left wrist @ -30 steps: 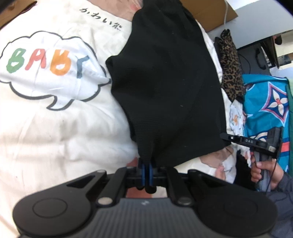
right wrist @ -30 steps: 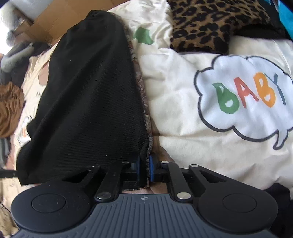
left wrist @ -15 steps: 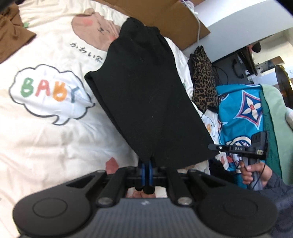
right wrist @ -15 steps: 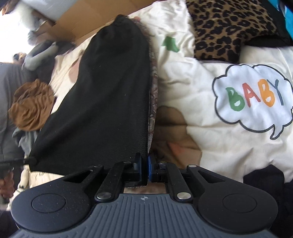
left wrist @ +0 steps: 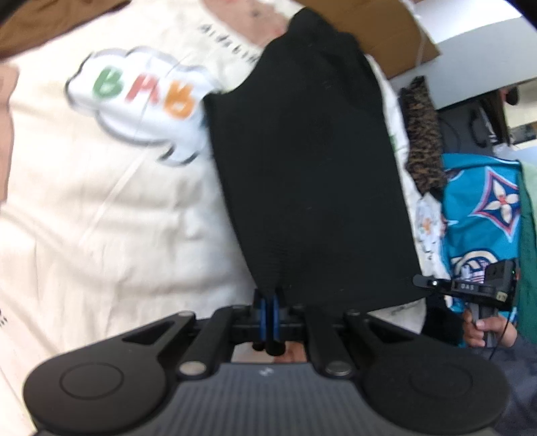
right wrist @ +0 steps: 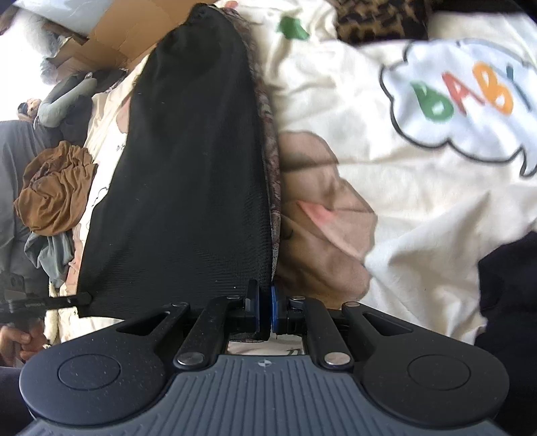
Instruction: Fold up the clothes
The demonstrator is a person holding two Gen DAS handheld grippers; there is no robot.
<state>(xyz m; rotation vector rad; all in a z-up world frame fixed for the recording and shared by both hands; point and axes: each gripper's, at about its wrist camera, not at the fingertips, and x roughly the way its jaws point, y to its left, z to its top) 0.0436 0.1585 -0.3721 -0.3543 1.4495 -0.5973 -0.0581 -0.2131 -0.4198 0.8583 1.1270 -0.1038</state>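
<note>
Black cloth (left wrist: 312,174) hangs stretched between the two tools over a bed spread with a cream blanket (left wrist: 100,214). The left hand-held gripper (left wrist: 270,313) has its blue pads pressed together on one near corner of the cloth; the right hand-held gripper (right wrist: 264,308) is clamped on the other near corner, where a patterned brown hem (right wrist: 272,161) runs along the cloth's edge. From each camera the other tool shows at the far end of the held edge, gripped by a hand (left wrist: 483,332) in one view and a hand (right wrist: 20,338) in the other.

The cloth's far end droops toward the bed's far edge, by a flattened cardboard box (left wrist: 396,43). Beneath the cloth the blanket carries a white speech cloud with coloured "BABY" letters (right wrist: 466,97), a tan bear print with a pink tongue (right wrist: 322,218) and a green patch (right wrist: 292,28).

Around the bed's edges lie other clothes: a leopard-print piece (left wrist: 423,134) near the far corner, a teal patterned fabric (left wrist: 483,214) beside it, a crumpled brown garment (right wrist: 53,191) with a grey one (right wrist: 50,251) under it, and a dark garment (right wrist: 510,285) at the near right edge. The left view is blurred.
</note>
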